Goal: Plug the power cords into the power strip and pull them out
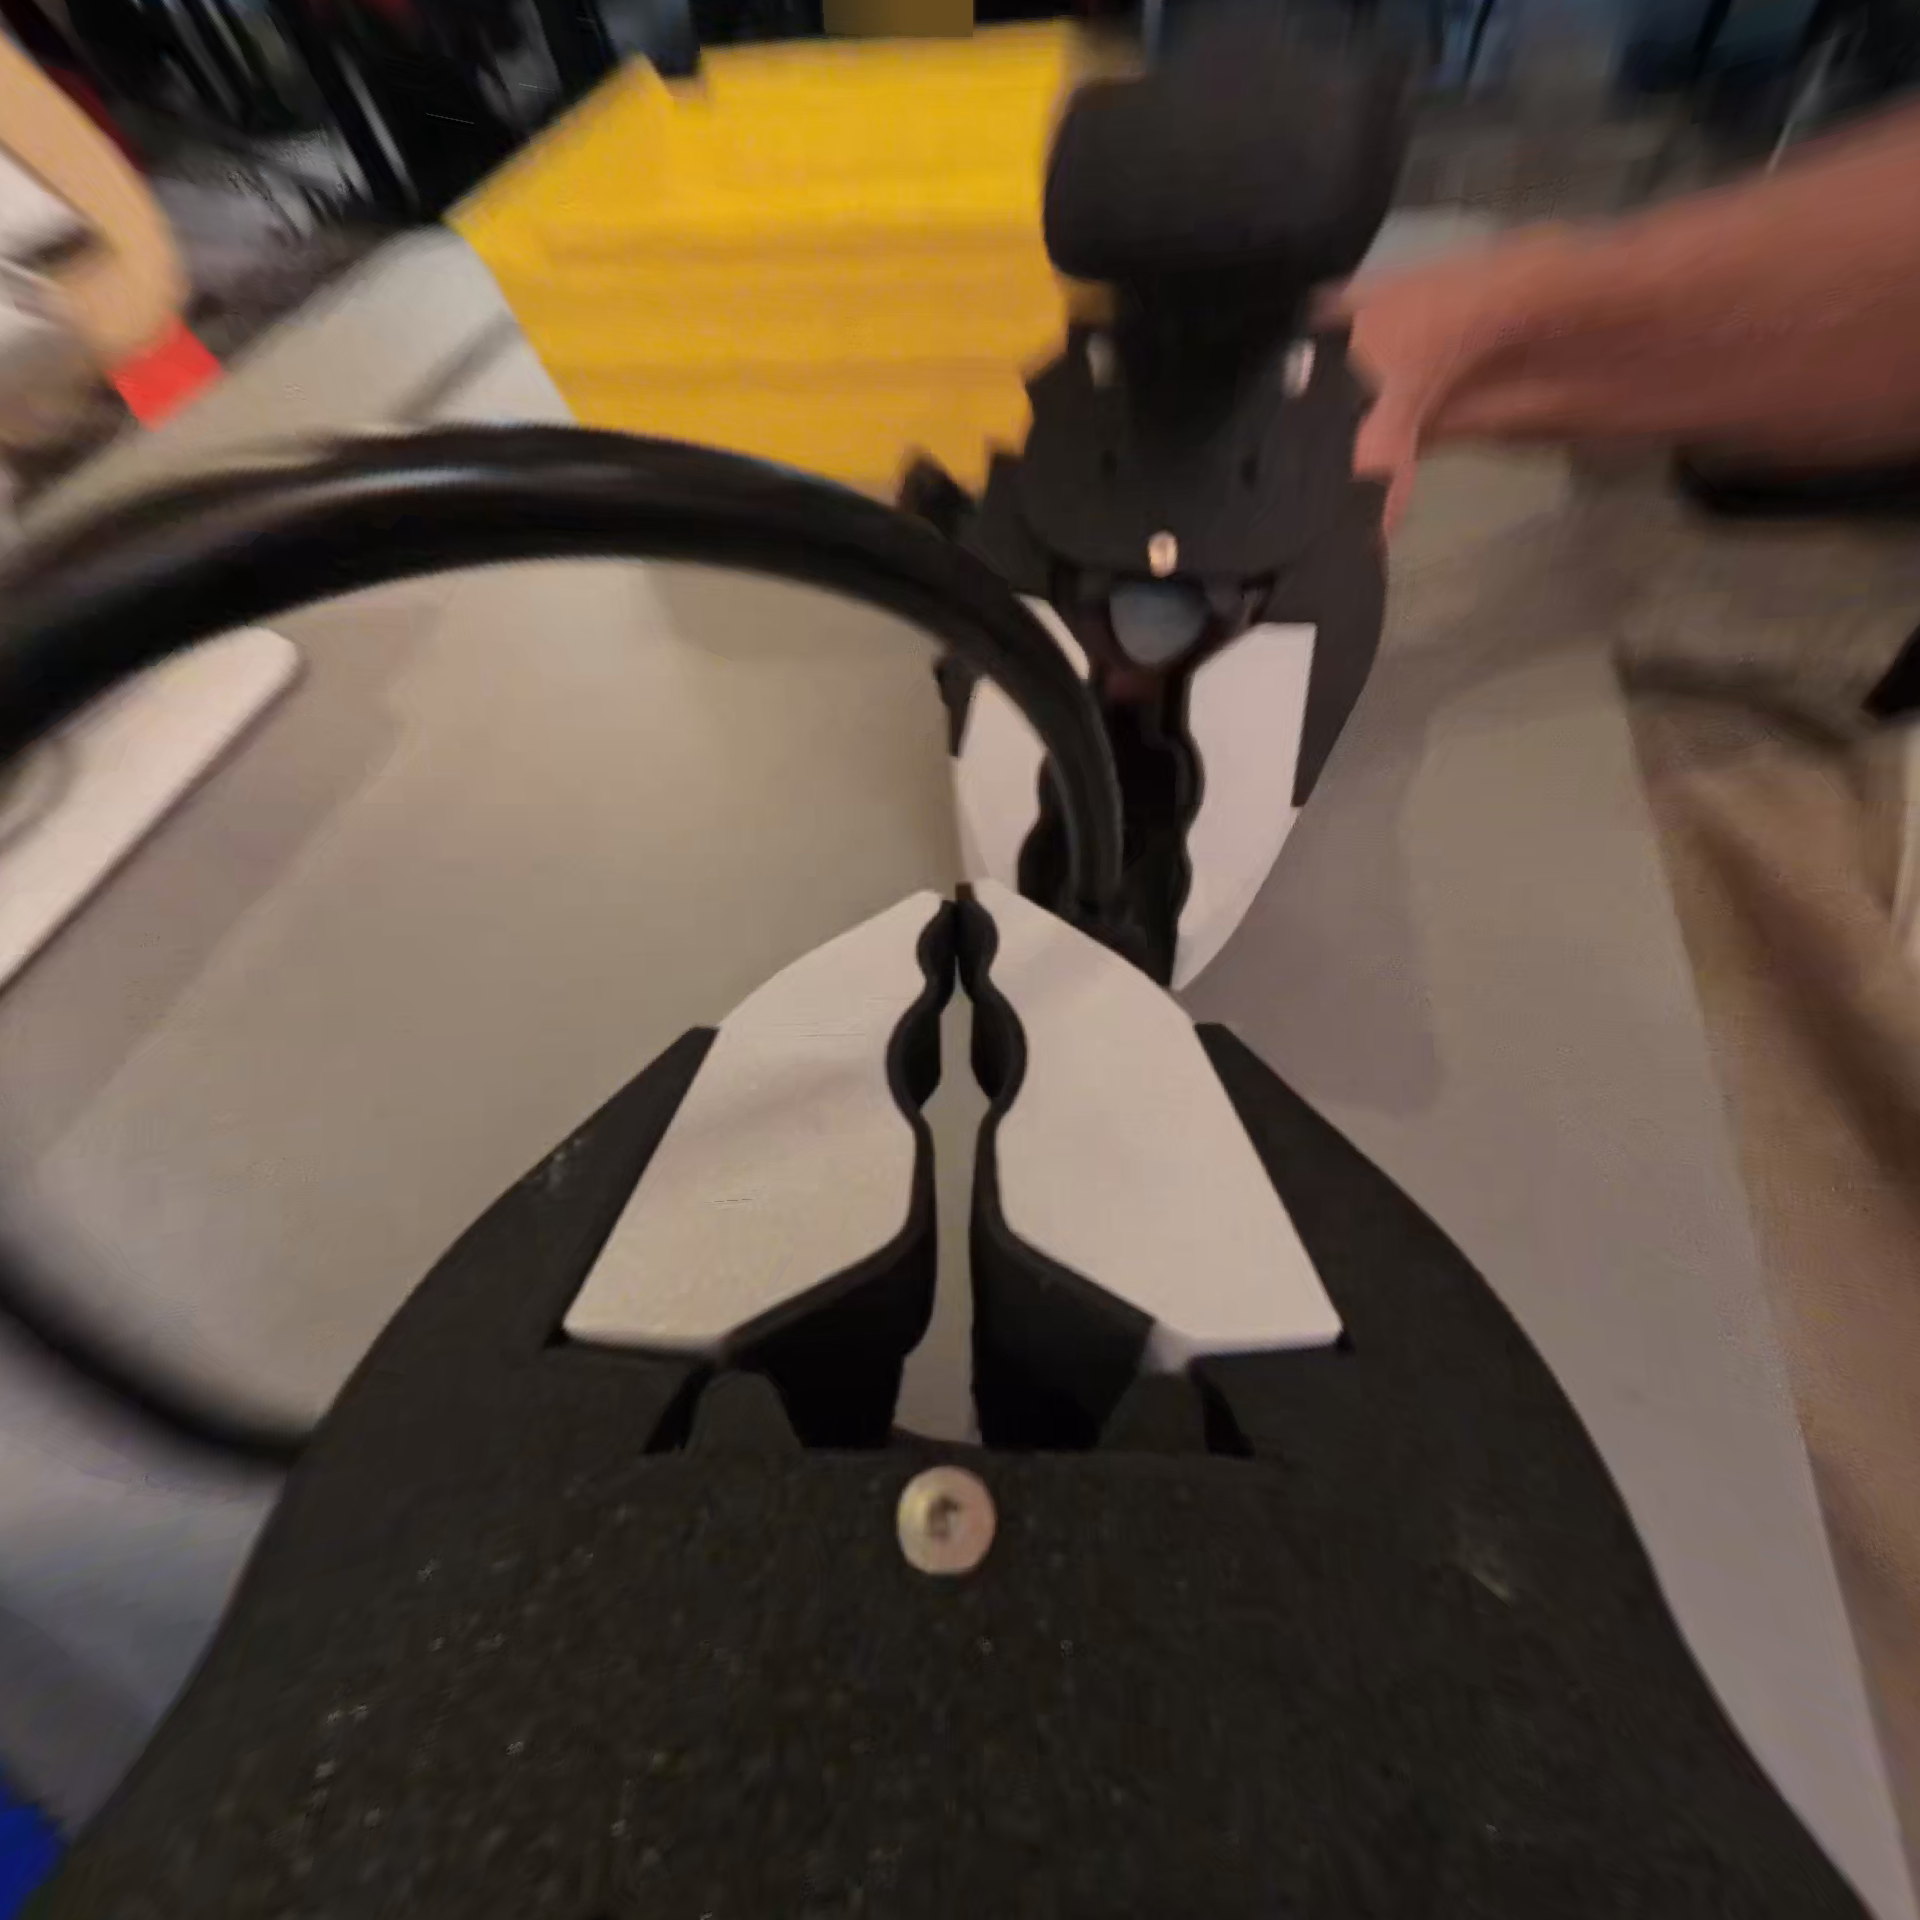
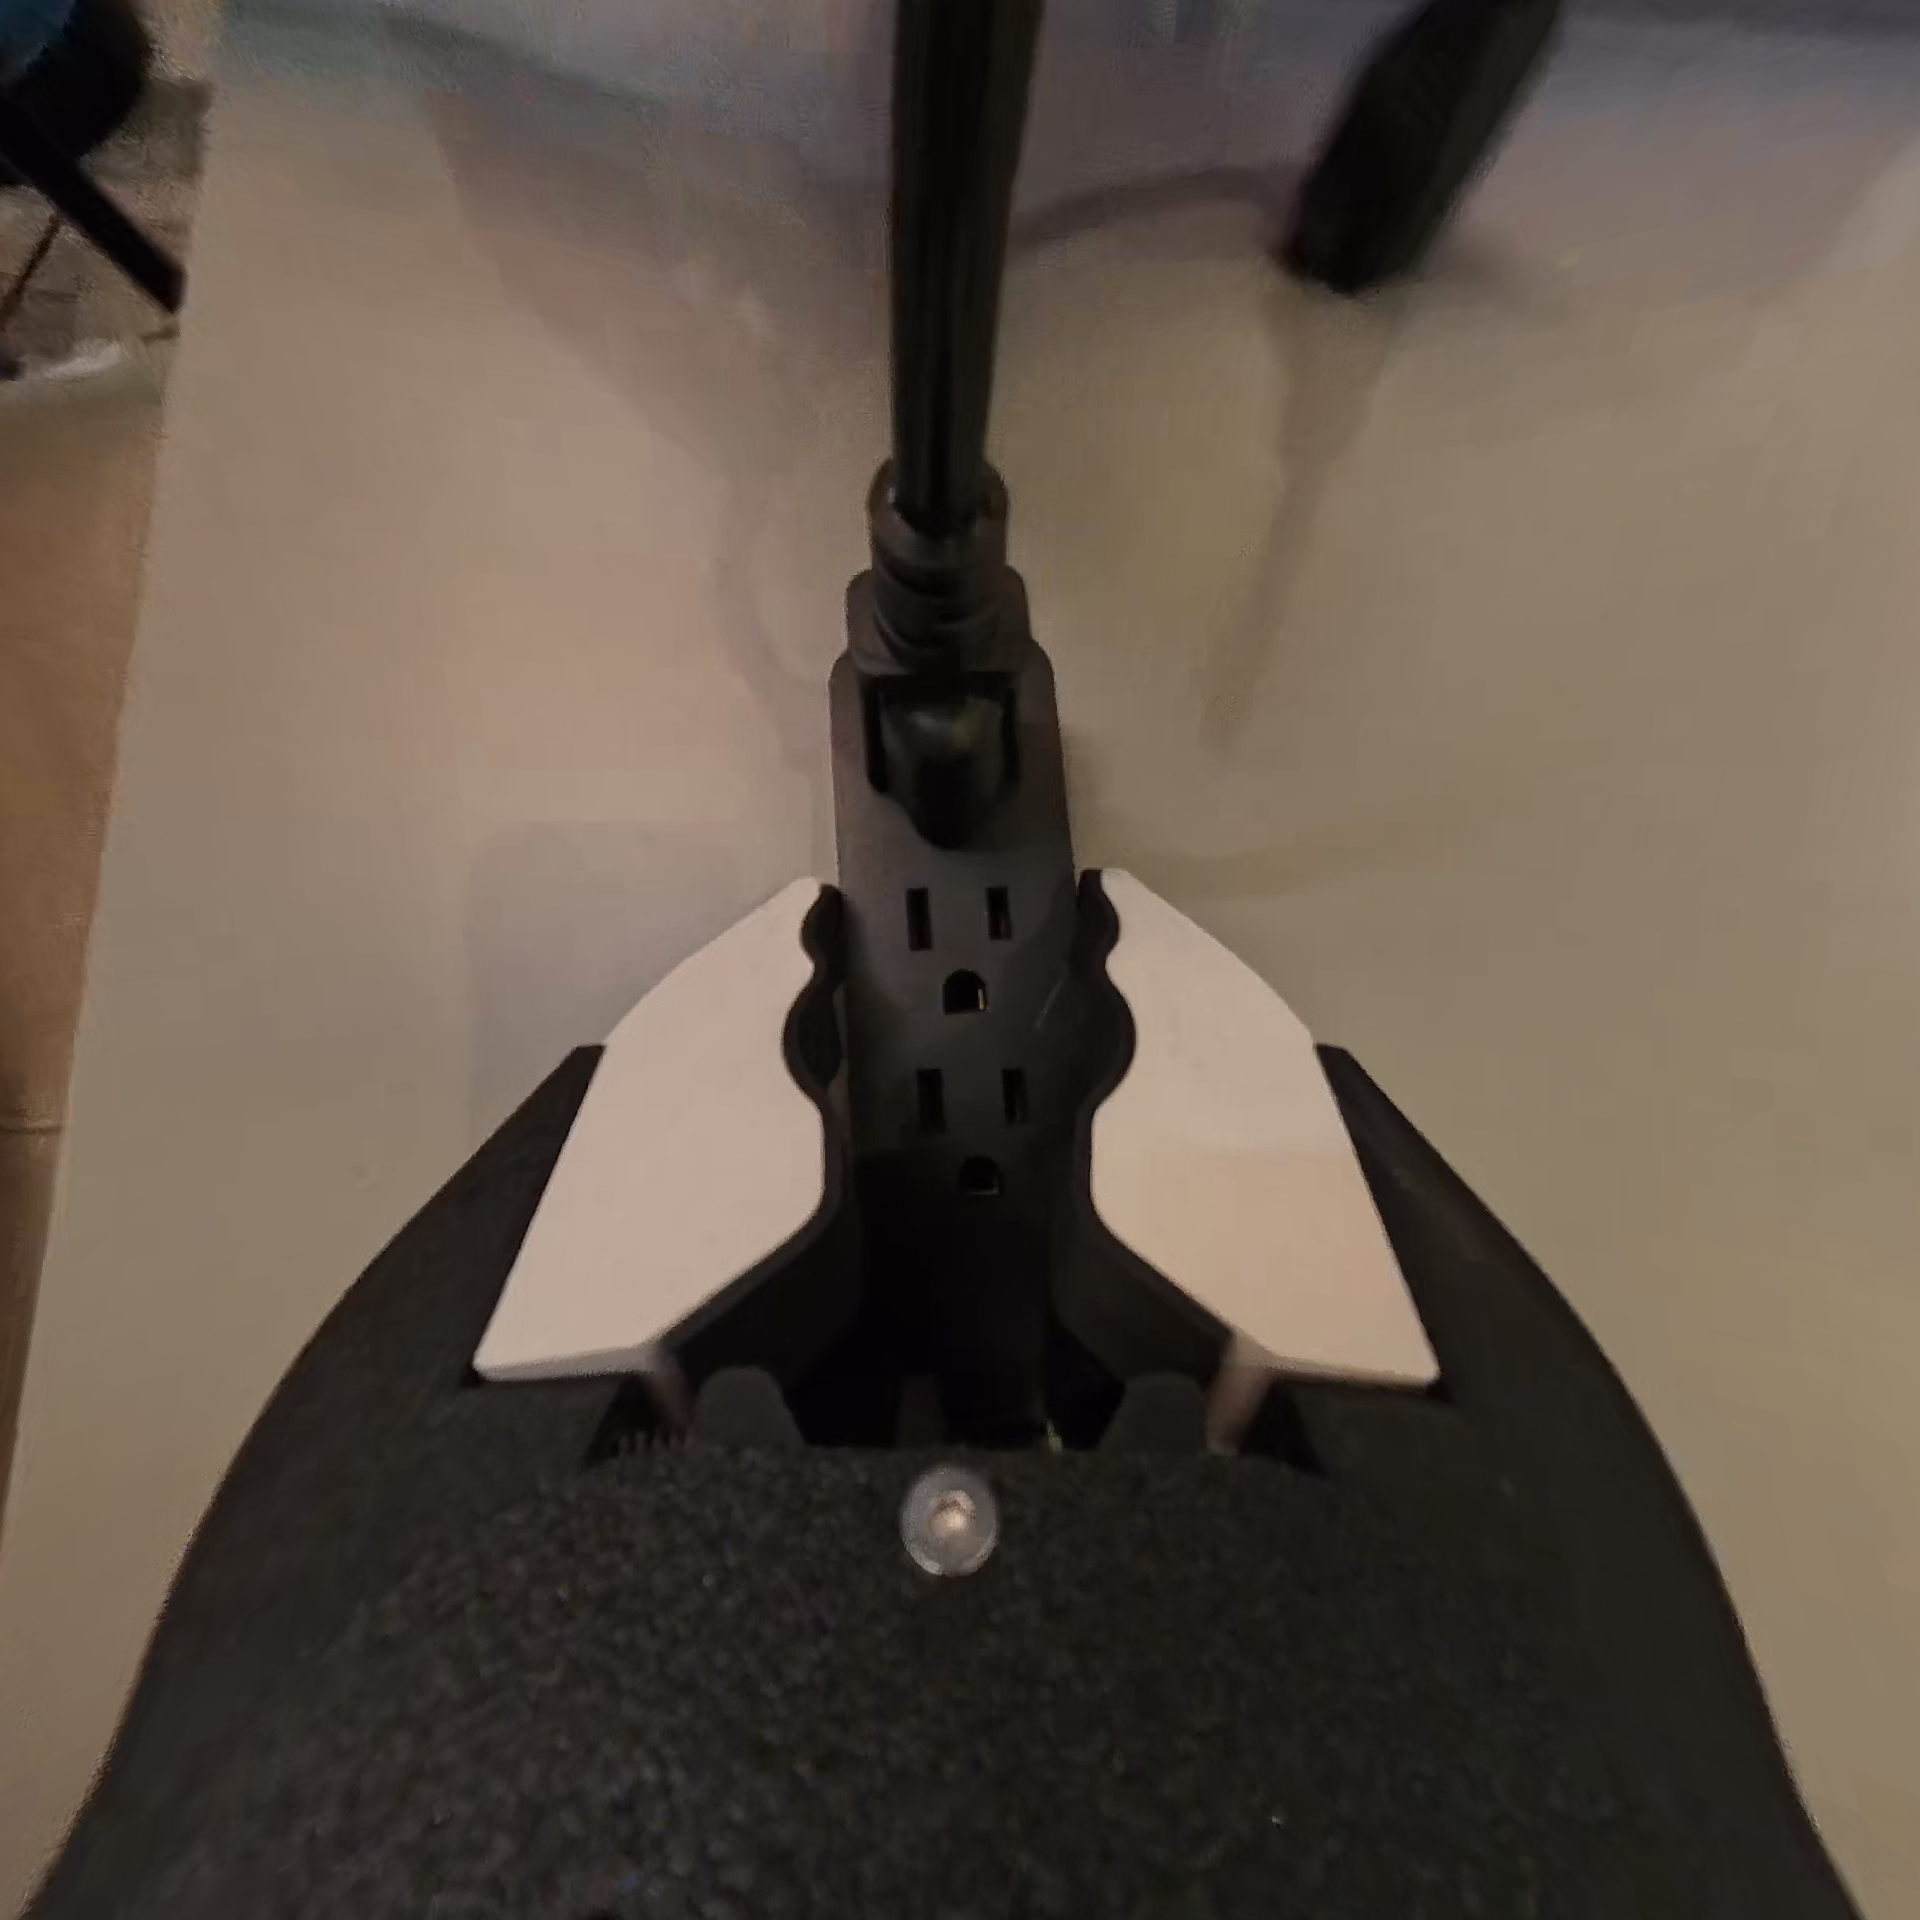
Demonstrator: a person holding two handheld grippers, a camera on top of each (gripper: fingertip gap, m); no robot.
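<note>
My right gripper (image 2: 956, 894) is shut on a black power strip (image 2: 961, 997), with its white fingers pressing both long sides. Two empty outlets face up between the fingers, and a switch (image 2: 940, 748) sits just beyond them. The strip's thick black cord (image 2: 951, 260) runs straight away from the gripper. My left gripper (image 1: 958, 920) is shut and empty, its tips almost touching the right gripper (image 1: 1117, 810), which faces it with the strip (image 1: 1153, 790) in its jaws. The cord (image 1: 520, 488) arcs up and off to the left. No loose plug shows clearly.
The pale grey tabletop (image 1: 520, 935) lies under both grippers. A hand (image 1: 1558, 343) holds the right gripper's handle. A yellow patch (image 1: 769, 260) lies behind, a flat white object (image 1: 135, 748) at left, tan fabric (image 1: 1766, 883) at right. A blurred dark object (image 2: 1392, 166) stands far right. The left gripper's tips are roughly 10 cm from the right gripper's.
</note>
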